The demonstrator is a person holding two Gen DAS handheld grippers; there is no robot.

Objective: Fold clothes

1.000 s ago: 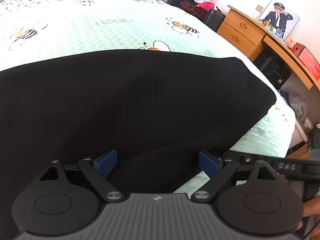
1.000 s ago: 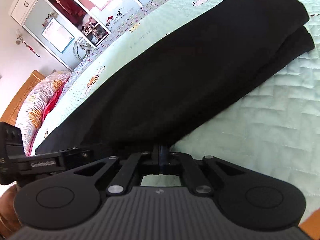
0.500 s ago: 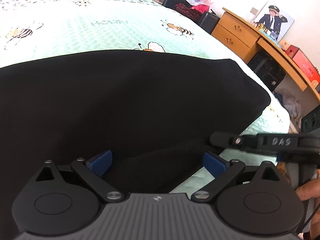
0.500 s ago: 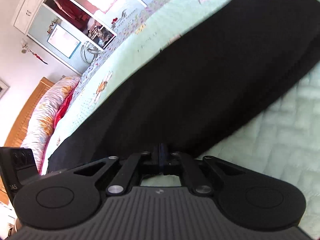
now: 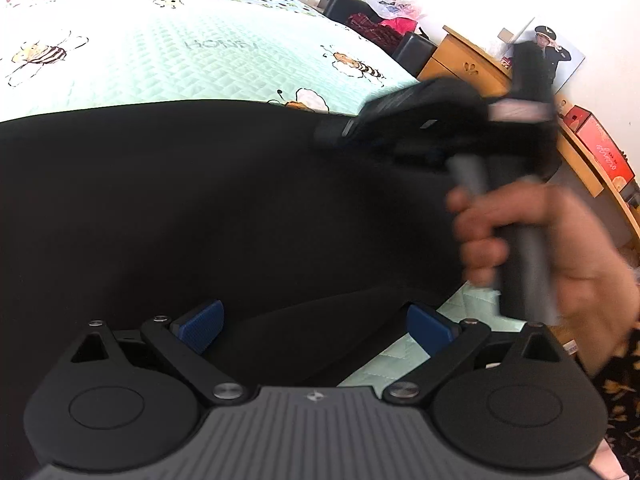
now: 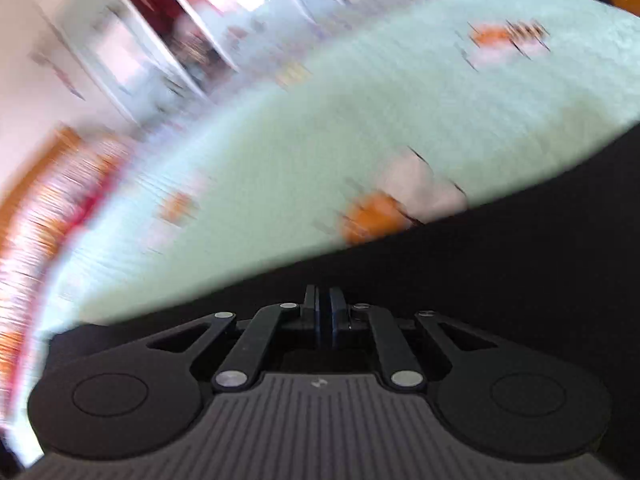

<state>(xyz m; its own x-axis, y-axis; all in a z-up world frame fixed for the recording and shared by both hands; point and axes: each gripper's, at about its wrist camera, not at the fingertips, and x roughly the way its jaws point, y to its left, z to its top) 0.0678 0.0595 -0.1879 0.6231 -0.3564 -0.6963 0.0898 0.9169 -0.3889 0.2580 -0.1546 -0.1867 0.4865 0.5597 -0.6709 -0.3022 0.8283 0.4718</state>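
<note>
Between the spread blue pads of the left gripper [image 5: 314, 324] lies the near edge of the black garment [image 5: 200, 208], and that much matches the view a second ago: its fingers stand wide apart, touching nothing that can be made out, low over the cloth. The right gripper [image 6: 325, 312] is what has changed. A second ago it sat low at the garment's near edge with its fingers pressed together; now, in the left view, it has swung up and across over the cloth, blurred with speed, with the person's hand [image 5: 532, 240] wrapped round its handle. Its own view is smeared too, and the fingers remain pressed together. Whether a fold of black cloth is caught between them cannot be told; black fabric [image 6: 520, 260] fills the ground right behind the tips.

The garment lies spread over the mint-green bedspread [image 5: 160, 60] with its bee print, one layer showing over another at the near right corner. The fast sweep reads as a fold being carried over the cloth, if the right gripper does hold an edge.
</note>
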